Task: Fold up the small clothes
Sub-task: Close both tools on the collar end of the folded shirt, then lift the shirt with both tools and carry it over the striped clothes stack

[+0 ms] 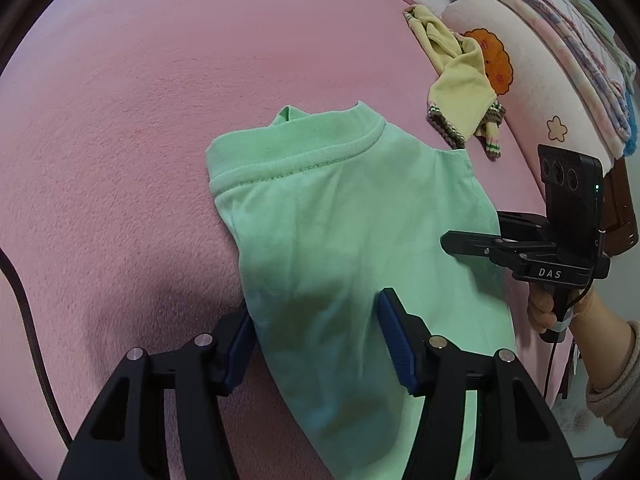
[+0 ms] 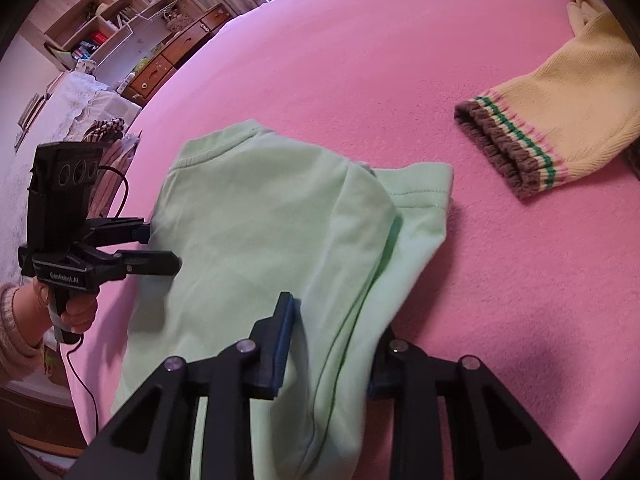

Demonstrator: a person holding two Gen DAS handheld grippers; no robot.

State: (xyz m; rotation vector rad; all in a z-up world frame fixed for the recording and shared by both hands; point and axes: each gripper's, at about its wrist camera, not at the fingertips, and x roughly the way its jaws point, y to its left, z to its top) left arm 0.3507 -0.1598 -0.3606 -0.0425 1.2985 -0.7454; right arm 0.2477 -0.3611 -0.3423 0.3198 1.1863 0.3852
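Both tools, the left tool [image 1: 316, 344] and the right tool [image 2: 332, 344], stand part-open astride the green shirt's [image 1: 340, 216] near edges on the bed [image 1: 120, 120], seemingly to pinch and fold it.

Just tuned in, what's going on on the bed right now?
A person is folding a small green shirt on a pink blanket, with a gripper in each hand. The left gripper straddles the shirt's near left edge and the right gripper its near right edge, cloth between the jaws of both. Whether either pair is pressing on it is unclear. One sleeve is already folded in. A yellow garment with striped cuffs lies beyond, untouched.
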